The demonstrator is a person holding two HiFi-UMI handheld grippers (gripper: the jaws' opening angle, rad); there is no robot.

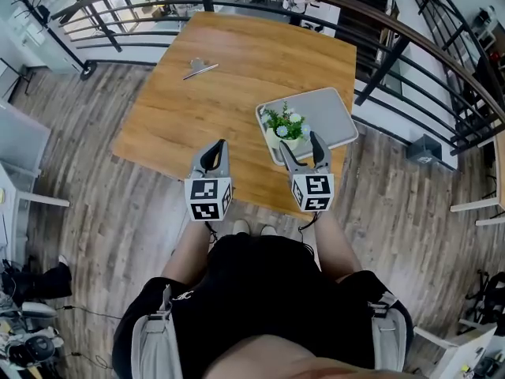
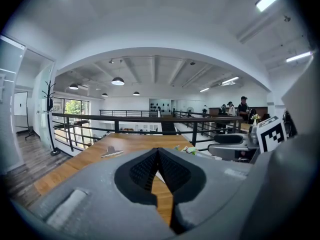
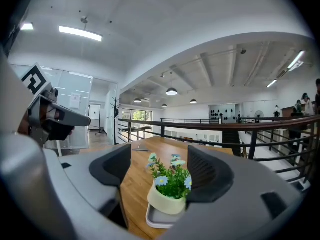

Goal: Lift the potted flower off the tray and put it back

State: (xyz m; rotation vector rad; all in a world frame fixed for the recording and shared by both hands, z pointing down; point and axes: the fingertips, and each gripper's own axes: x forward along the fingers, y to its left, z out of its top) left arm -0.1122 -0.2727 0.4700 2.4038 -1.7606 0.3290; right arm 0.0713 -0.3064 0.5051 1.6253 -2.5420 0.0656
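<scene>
The potted flower (image 1: pixel 283 129), a cream pot with green leaves and small pale blue blooms, stands on the near left corner of the grey tray (image 1: pixel 331 117) on the wooden table. My right gripper (image 1: pixel 301 148) is open, one finger on each side of the pot and just short of it. In the right gripper view the pot (image 3: pixel 166 201) sits upright on the tray's corner (image 3: pixel 156 220) between the spread jaws of the right gripper (image 3: pixel 161 171), and neither pad presses on it. My left gripper (image 1: pixel 215 151) hovers over the table's near edge, left of the pot. In its own view the left gripper (image 2: pixel 158 168) is shut on nothing.
A small metal clip (image 1: pixel 200 69) lies on the wooden table (image 1: pixel 221 109) at the far left. A dark curved railing (image 1: pixel 410 42) runs round the table's far side and right. The table's near edge is close under both grippers, and the person's legs are below it.
</scene>
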